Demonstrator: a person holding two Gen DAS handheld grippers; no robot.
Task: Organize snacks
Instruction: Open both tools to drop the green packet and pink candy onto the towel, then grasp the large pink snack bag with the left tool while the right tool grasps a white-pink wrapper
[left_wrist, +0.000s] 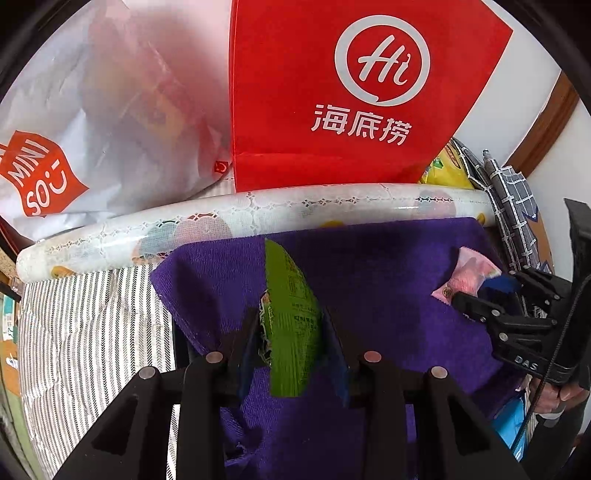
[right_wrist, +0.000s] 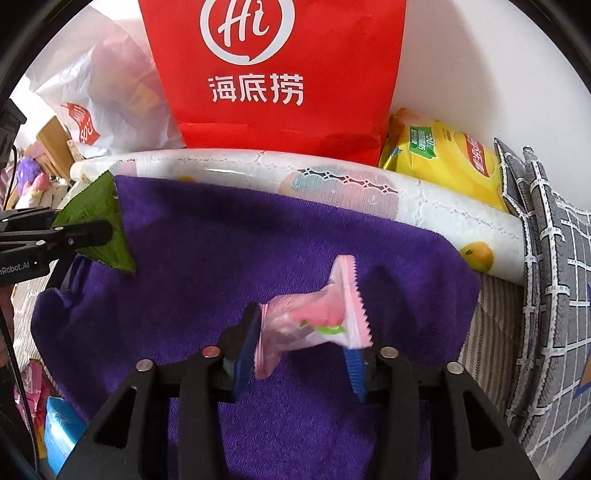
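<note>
Purple towel covers the middle of both views, and the two snack packets are above it. The left gripper has its jaws closed on a green snack packet, which stands on edge between the blue pads and points away from the camera. In the right wrist view this same green packet appears at the left edge of the towel, held by the black fingers of the left gripper.

The right gripper has a pink snack packet between its jaws. The left pad touches the packet, but the right pad seems to stand free under the saw-tooth edge, so the jaws look loosened and not pressing. The packet lies tilted across the gap, just above the towel.

Behind the towel lies a long roll of patterned plastic cloth. Behind the roll stands a red bag with white letters, and a white plastic bag is beside it on the left. A yellow pack and a grey checked cloth are at the right.
</note>
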